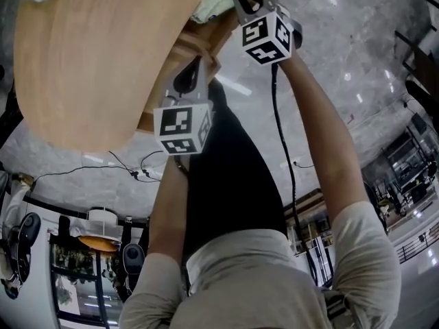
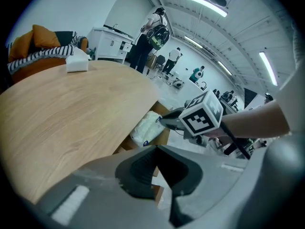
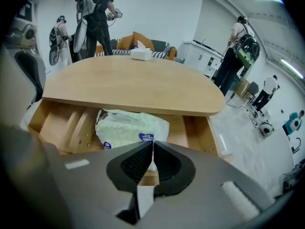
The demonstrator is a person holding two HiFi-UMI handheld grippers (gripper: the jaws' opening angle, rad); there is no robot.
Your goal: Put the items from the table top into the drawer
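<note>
- My right claw [image 3: 152,144] is clenched on the near edge of the pale green-and-white packet [image 3: 131,128]. A thin whitish sliver of the wrapper sits pinched between the pads.
- The packet itself is lying inside the open drawer [image 3: 62,123], roughly in the middle. Its far side is tucked under the overhang of the round wooden table top [image 3: 133,87].
- From my left gripper view, the right claw's tip [image 2: 164,121] is right against the packet [image 2: 147,128]. Its marker cube [image 2: 202,116] is sticking up behind it and my forearm runs off to the right.
- My left claw [image 2: 157,149] is squeezed shut, tips together, and as far as I can see there's nothing in it. It's hanging just off the table edge [image 2: 71,113], near the drawer's front.
- Looking down from my head, the left claw [image 1: 191,74] is over the drawer's front corner [image 1: 199,46]. The right one [image 1: 245,2] is further along at the packet [image 1: 212,4], so the two are near each other but apart.
- Only other thing on the table top is a white tissue box [image 3: 140,54], way over at the far side and well apart from the drawer.
- Behind it there's a sofa [image 3: 157,46] with orange cushions, and a few people are standing around the room.
</note>
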